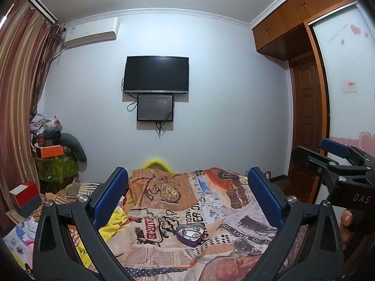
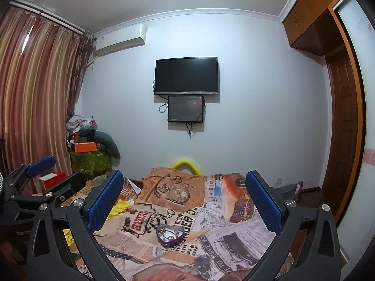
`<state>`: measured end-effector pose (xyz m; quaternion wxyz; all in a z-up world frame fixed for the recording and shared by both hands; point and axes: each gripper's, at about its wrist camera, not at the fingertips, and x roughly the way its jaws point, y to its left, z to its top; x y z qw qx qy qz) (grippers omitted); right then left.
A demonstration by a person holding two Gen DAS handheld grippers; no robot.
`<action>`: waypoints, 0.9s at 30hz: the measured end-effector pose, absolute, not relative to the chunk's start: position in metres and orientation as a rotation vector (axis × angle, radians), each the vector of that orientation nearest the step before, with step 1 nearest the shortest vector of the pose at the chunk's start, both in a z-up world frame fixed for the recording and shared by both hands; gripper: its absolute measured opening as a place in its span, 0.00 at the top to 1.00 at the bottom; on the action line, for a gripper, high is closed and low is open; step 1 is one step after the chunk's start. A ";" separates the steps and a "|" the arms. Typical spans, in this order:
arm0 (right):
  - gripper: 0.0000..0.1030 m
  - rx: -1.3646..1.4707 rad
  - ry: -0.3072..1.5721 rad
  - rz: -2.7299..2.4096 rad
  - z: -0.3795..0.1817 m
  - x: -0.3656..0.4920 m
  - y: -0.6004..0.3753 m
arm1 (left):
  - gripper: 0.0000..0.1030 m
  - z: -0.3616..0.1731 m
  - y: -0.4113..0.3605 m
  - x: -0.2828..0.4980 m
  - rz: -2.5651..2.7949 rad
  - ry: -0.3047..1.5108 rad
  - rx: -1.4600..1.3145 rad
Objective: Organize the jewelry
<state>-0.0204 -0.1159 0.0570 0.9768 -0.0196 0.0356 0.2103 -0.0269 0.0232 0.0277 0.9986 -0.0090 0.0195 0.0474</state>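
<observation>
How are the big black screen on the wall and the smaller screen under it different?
The big screen is wider and hangs higher; the smaller screen sits directly below it. The big screen looks fully dark, while the smaller screen shows a faint image. Both are black-framed, wall-mounted, with cables hanging.

The heart-shaped tin (image 1: 190,232) lies alone on the bed (image 1: 211,210), with bare patterned bedspread (image 2: 211,238) on all sides of it, so approach from above or the near side is unobstructed. A yellow cloth (image 1: 112,222) bunches well to its left. Boxes (image 1: 25,199) crowd the bed's left edge. The two hand-held grippers stand side by side, close together.
</observation>
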 end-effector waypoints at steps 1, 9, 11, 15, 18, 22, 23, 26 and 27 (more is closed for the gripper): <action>0.00 -0.039 0.072 0.422 0.058 -0.020 -0.116 | 0.00 0.027 0.023 -0.027 0.095 0.040 -0.019; 0.00 -0.050 0.082 0.420 0.054 -0.023 -0.116 | 0.00 0.024 0.024 -0.023 0.103 0.056 -0.024; 0.00 -0.051 0.084 0.419 0.055 -0.024 -0.117 | 0.00 0.022 0.024 -0.022 0.110 0.060 -0.020; 0.00 -0.047 0.094 0.423 0.055 -0.024 -0.116 | 0.00 0.020 0.023 -0.019 0.113 0.074 -0.025; 0.00 -0.046 0.100 0.423 0.055 -0.023 -0.117 | 0.00 0.018 0.023 -0.016 0.113 0.085 -0.025; 0.00 -0.047 0.113 0.423 0.055 -0.020 -0.117 | 0.00 0.017 0.024 -0.014 0.119 0.090 -0.024; 0.00 -0.048 0.116 0.423 0.055 -0.019 -0.117 | 0.00 0.017 0.025 -0.014 0.118 0.091 -0.027; 0.00 -0.047 0.121 0.420 0.055 -0.018 -0.116 | 0.00 0.016 0.027 -0.013 0.114 0.096 -0.033; 0.00 -0.046 0.122 0.420 0.055 -0.018 -0.117 | 0.00 0.016 0.027 -0.012 0.115 0.096 -0.033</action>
